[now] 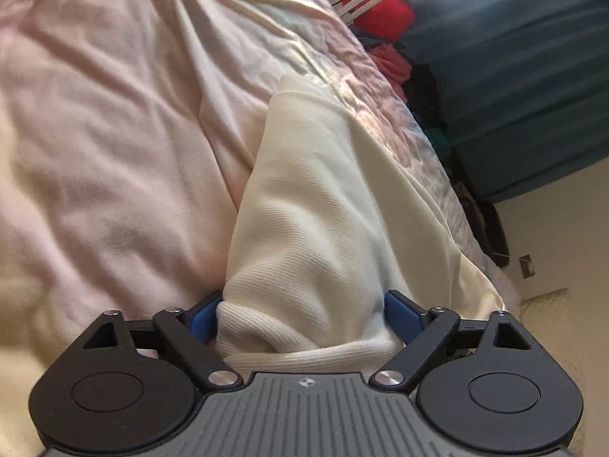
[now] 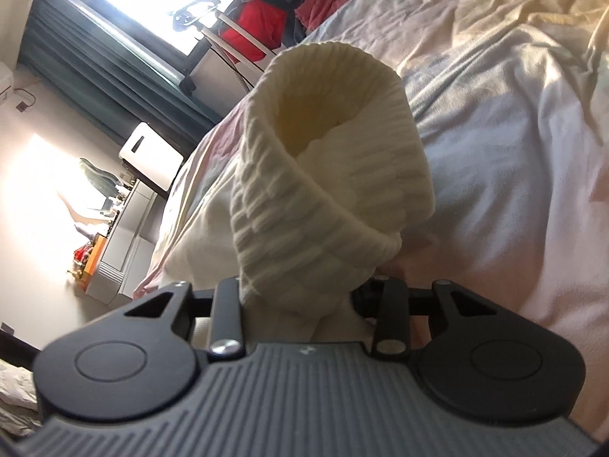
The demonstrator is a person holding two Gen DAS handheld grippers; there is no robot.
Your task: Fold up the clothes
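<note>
A cream ribbed knit garment [image 1: 316,205] lies on the bed and runs away from my left gripper [image 1: 300,316]. Its blue fingers [image 1: 203,314] stand wide apart with a bunched fold of the knit between them; the pads do not visibly press it. In the right wrist view my right gripper [image 2: 300,297] is closed on the cream garment's ribbed cuff or collar [image 2: 327,175], which stands up as an open tube in front of the camera. The right fingertips are hidden by the fabric.
The bed is covered by a wrinkled pale pink and cream sheet [image 1: 106,122]. Red and dark clothes [image 1: 388,19] and hangers are piled at the bed's far edge by teal curtains [image 1: 514,87]. A window [image 2: 152,3], a white device [image 2: 152,156] and a cabinet [image 2: 121,236] stand beyond the bed.
</note>
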